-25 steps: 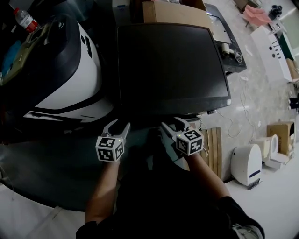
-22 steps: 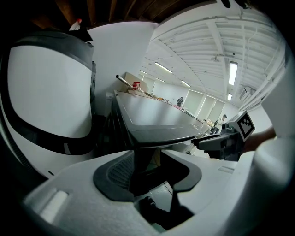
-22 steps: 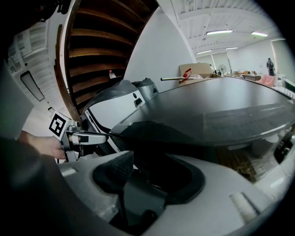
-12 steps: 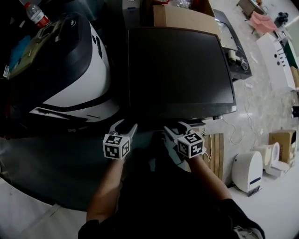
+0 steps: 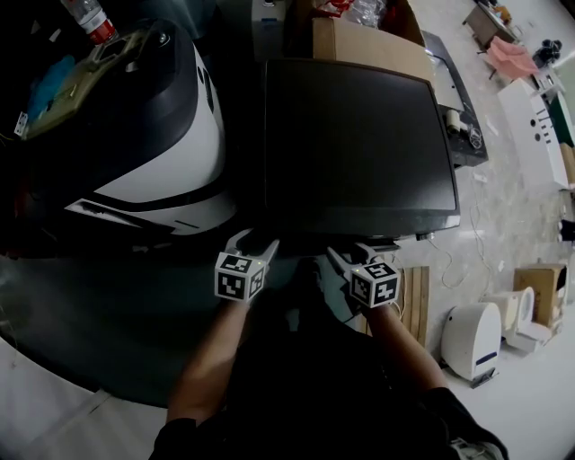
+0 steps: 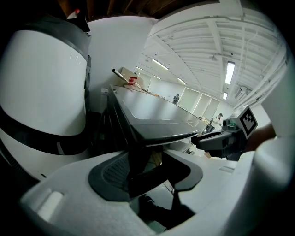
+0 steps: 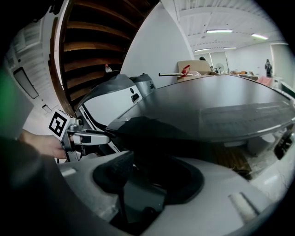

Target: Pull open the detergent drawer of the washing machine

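The washing machine's dark flat top (image 5: 359,135) fills the middle of the head view. Its front face lies below the front edge, hidden in shadow, so I cannot make out the detergent drawer. My left gripper (image 5: 255,238) hangs just before the top's front left corner; its jaws are opening and nothing is between them (image 6: 147,170). My right gripper (image 5: 349,250) is at the front edge a little to the right, open, with only the dark underside of the top beyond its pads (image 7: 113,170). Each gripper shows in the other's view.
A big white and black rounded machine (image 5: 135,135) stands close on the left. A cardboard box (image 5: 359,36) sits behind the washer and a bottle (image 5: 90,18) at the far left. Wooden slats (image 5: 415,287), a small white appliance (image 5: 472,337) and cables lie on the floor to the right.
The head view has drifted, so the machine sits further right in the picture. Both grippers stay at the front edge, and the left jaws look slightly wider.
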